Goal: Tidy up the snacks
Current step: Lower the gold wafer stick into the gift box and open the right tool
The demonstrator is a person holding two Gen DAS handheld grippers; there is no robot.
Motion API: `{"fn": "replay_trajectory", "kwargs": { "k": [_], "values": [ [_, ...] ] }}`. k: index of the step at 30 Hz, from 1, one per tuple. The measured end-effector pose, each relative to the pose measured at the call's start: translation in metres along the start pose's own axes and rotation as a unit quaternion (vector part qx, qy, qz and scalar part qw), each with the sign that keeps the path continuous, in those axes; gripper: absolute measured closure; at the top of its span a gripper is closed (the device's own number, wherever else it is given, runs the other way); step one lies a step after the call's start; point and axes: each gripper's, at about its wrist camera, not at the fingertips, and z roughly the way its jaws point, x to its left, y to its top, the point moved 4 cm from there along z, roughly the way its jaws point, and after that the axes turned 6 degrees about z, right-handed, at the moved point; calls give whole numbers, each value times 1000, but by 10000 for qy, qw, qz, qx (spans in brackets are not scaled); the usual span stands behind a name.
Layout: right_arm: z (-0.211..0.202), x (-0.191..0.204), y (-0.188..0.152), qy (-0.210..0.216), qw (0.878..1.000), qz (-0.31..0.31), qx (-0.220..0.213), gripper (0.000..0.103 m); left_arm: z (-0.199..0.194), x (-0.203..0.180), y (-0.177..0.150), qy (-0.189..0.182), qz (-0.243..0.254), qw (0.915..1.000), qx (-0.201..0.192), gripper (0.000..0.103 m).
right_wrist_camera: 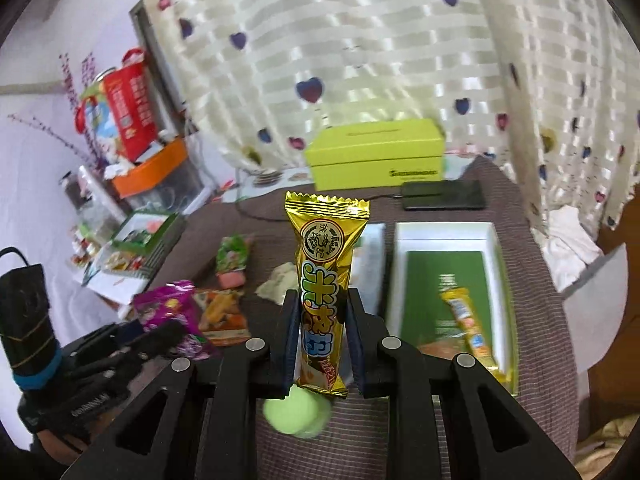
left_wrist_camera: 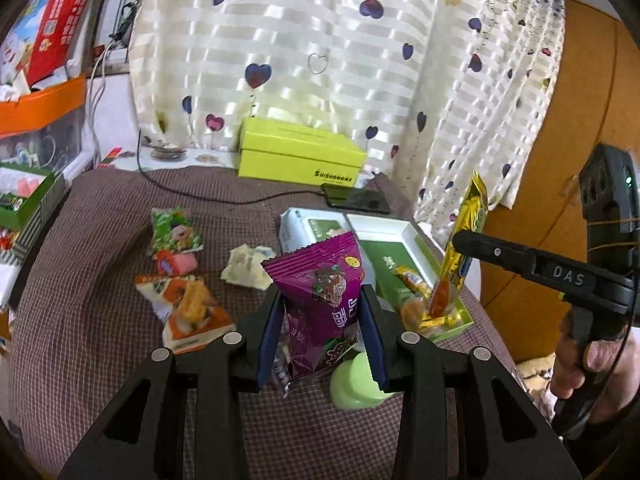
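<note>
My left gripper (left_wrist_camera: 322, 316) is shut on a purple snack bag (left_wrist_camera: 320, 300), held upright above the checked cloth. My right gripper (right_wrist_camera: 323, 328) is shut on a tall gold snack bar (right_wrist_camera: 326, 280), also upright. In the left wrist view that gold bar (left_wrist_camera: 468, 240) hangs over the open white box with the green floor (left_wrist_camera: 408, 236), which holds a yellow packet (right_wrist_camera: 466, 312) and other snacks. Loose on the cloth lie a green-and-pink packet (left_wrist_camera: 174, 240), an orange packet (left_wrist_camera: 188, 308) and a pale wrapper (left_wrist_camera: 248, 266). A light green round thing (right_wrist_camera: 298, 412) sits below both grippers.
A lime-green box (left_wrist_camera: 296, 156) stands at the back by the heart-print curtain, with a black phone (left_wrist_camera: 356, 200) and its cable in front. The box lid (left_wrist_camera: 308, 230) lies left of the white box. Cluttered boxes and an orange-lidded bin (left_wrist_camera: 40, 108) fill the left side. A hand (left_wrist_camera: 592, 364) holds the right gripper.
</note>
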Motion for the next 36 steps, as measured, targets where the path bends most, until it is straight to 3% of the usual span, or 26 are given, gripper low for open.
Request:
{"fn": "replay_trajectory", "kwargs": {
  "k": [20, 36],
  "values": [
    [3, -102, -7, -467, 9964, 710, -25, 82, 23, -42, 11, -253, 265, 9992, 130, 64],
    [88, -96, -31, -59, 9930, 810, 854, 82, 46, -44, 10, -276, 301, 9986, 347, 64]
  ]
}}
